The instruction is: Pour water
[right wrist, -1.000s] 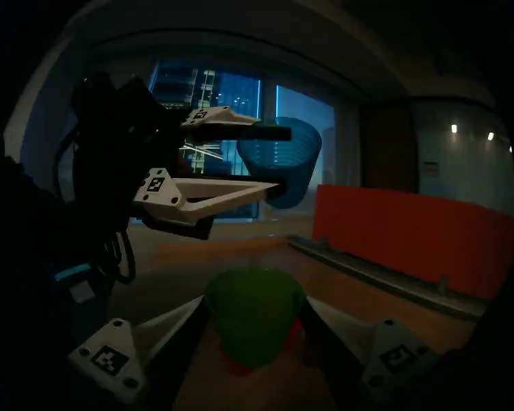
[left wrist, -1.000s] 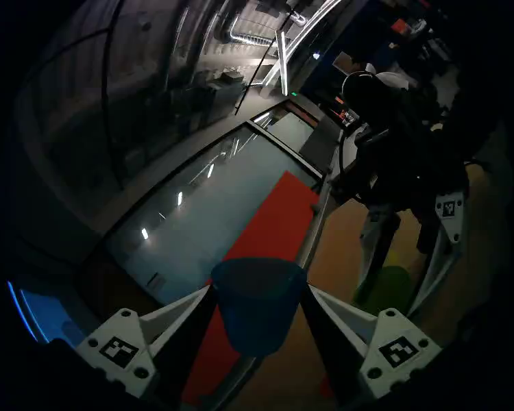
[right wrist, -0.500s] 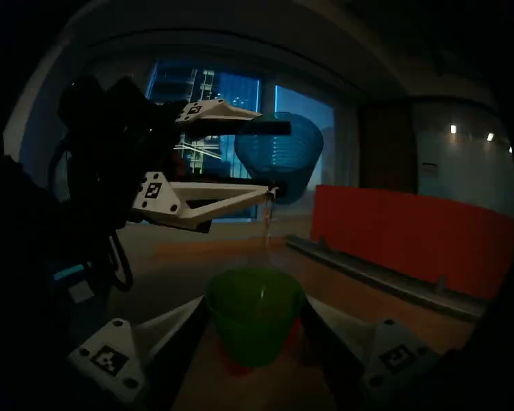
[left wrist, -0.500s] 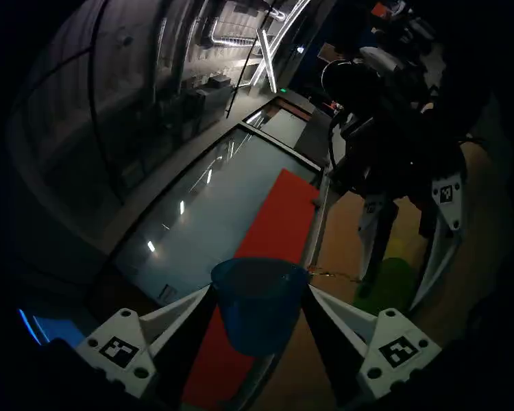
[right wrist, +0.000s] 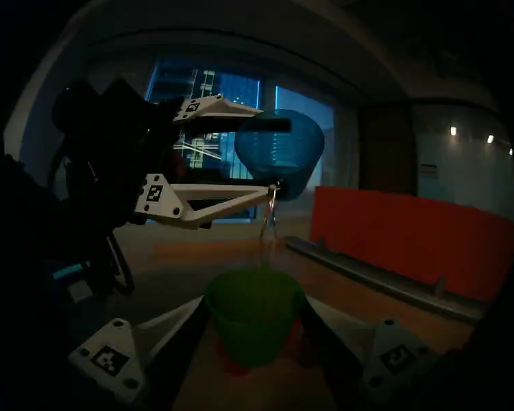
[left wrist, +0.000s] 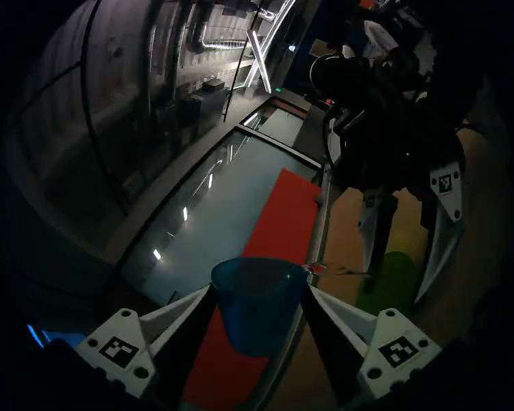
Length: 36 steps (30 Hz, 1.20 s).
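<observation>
Now, left gripper (left wrist: 258, 293) clamped on tilted blue cup (left wrist: 257, 322), water (right wrist: 266, 229) streaming into green cup (right wrist: 254, 318), gripped by right gripper (right wrist: 255, 301).

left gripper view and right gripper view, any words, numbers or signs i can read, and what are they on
No text can be read.
Square markers on the left tongs: black-and-white patterns, no letters.
Pale wall plate: too blurred to read.
Green light: too small to tell.
</observation>
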### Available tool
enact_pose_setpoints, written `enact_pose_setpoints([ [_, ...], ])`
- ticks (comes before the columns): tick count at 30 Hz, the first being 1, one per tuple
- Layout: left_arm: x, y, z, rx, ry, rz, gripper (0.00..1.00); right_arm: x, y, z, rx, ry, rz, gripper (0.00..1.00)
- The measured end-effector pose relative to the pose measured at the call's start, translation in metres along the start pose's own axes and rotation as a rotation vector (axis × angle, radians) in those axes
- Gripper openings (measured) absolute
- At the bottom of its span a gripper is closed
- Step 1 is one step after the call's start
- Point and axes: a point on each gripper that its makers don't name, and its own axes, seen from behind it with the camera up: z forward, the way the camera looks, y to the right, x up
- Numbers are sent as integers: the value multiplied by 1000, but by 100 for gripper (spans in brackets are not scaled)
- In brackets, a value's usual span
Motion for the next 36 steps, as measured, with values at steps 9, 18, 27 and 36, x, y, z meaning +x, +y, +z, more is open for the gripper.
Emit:
enact_pose_setpoints([
  [9, 2, -3, 1, 11, 1, 31, 86, 0, 0, -2, 0, -9, -12, 94],
  [18, 1, -8, 1, 22, 1, 60, 85, 1, 0, -3, 0, -12, -21, 94],
  [27, 4, -11, -1, 30, 4, 81, 86, 0, -2, -5, 4, -15, -30, 94],
  [36, 5, -11, -2, 38, 4, 103, 85, 1, -3, -5, 3, -15, -34, 94],
])
